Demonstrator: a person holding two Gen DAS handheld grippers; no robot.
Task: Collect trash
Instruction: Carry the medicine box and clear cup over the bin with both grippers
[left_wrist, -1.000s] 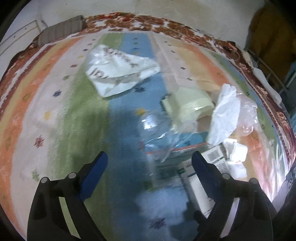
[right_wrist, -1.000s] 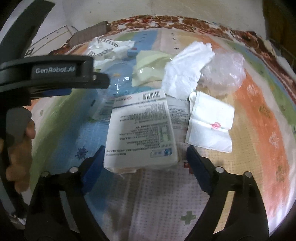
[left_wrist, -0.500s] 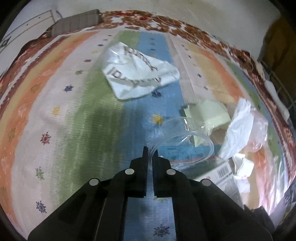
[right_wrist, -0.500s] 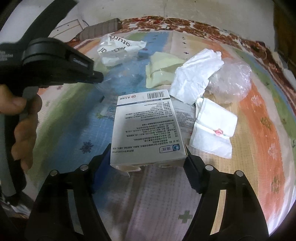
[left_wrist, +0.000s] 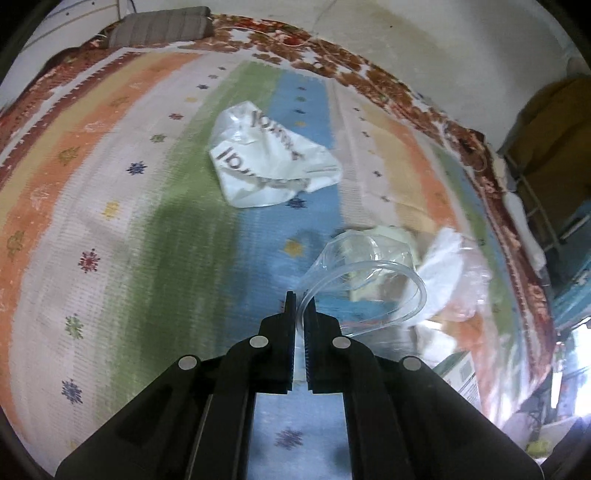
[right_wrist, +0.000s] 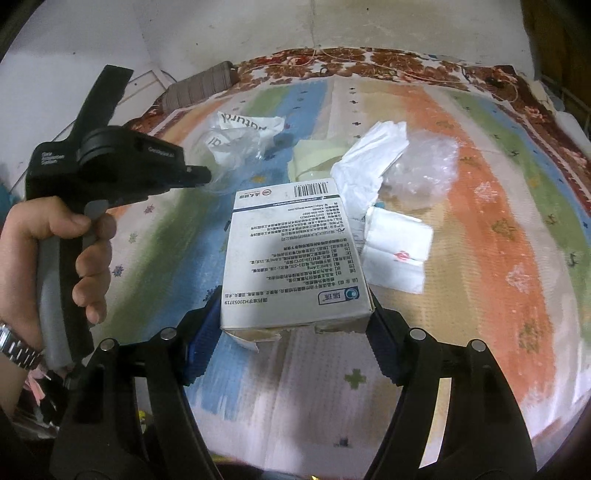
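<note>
Above the striped rug (left_wrist: 155, 229), the left gripper (left_wrist: 300, 306) pinched the rim of a clear plastic bag (left_wrist: 365, 273), while the right gripper (right_wrist: 295, 321) clamped a white medicine box (right_wrist: 291, 258) printed with a barcode and "H20053719", near a crumpled white wrapper (right_wrist: 240, 136) lettered "natur".

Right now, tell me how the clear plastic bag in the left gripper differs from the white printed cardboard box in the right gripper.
The clear plastic bag is see-through and limp; the white printed cardboard box is opaque and rigid. The left gripper pinches the bag's thin edge with jaws nearly closed; the right gripper spans the box's width with jaws wide. The box carries a barcode and text; the bag is unmarked. Both are gripped above the striped rug.
</note>
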